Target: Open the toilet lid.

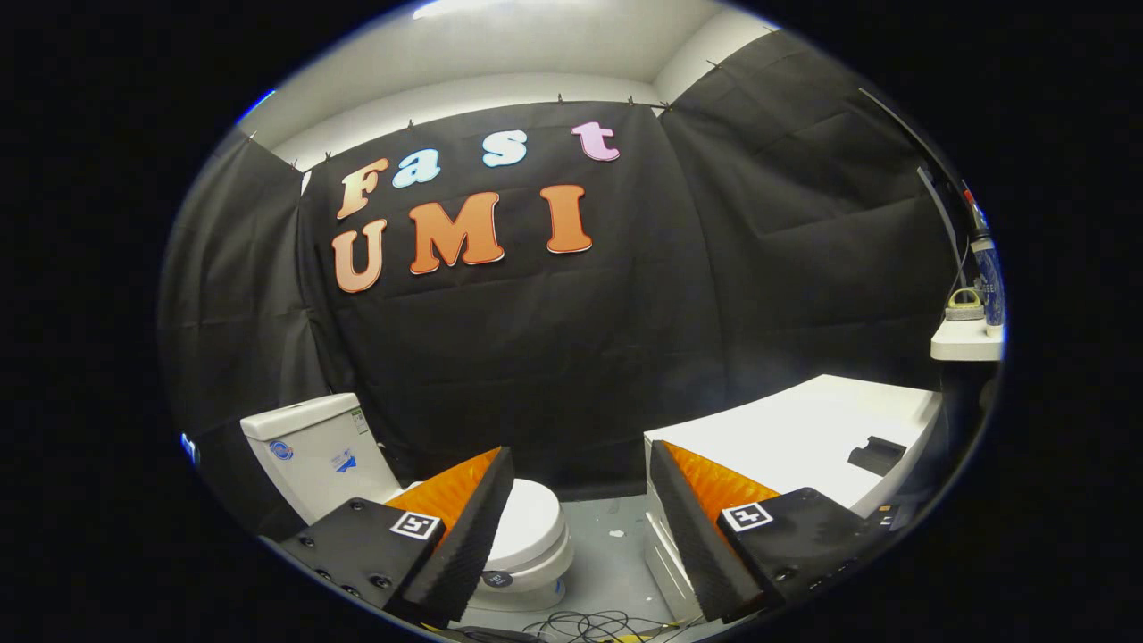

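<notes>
Two fingers of the gripper (580, 464) stand spread apart, holding nothing; the toilet (527, 536), lid (529, 522) down, sits beyond the left finger.

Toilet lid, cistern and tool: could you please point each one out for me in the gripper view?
toilet lid (529, 520), gripper view, on its closed top surface.
cistern (312, 455), gripper view, on its front wall.
tool (580, 487), gripper view, midway between its open fingertips.
</notes>
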`<state>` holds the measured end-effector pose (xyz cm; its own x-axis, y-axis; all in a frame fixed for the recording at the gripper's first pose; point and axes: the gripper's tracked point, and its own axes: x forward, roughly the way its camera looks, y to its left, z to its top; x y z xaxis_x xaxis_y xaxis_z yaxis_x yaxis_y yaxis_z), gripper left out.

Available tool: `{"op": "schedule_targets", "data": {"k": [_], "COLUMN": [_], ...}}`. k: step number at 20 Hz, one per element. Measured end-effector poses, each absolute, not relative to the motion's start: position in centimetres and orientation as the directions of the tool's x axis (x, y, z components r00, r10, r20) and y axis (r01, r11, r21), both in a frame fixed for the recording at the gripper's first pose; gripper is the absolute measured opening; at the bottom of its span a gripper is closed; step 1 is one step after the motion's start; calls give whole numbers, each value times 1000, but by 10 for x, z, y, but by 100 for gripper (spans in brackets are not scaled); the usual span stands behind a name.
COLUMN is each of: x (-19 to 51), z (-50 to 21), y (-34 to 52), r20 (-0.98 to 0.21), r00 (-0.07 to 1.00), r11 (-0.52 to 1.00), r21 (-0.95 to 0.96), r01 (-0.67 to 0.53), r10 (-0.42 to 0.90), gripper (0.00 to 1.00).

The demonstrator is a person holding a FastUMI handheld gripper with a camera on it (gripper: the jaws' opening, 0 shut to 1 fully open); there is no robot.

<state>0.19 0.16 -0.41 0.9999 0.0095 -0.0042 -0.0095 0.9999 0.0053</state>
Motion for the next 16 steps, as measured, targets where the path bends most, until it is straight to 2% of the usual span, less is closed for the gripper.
{"op": "schedule_targets", "data": {"k": [16], "x": [2], "z": [-4], "y": [6], "r20": [-4], "r00": [1000], "r11": [1000], "r21": [4], "r01": [-19], "r10": [19], "gripper": [98]}}
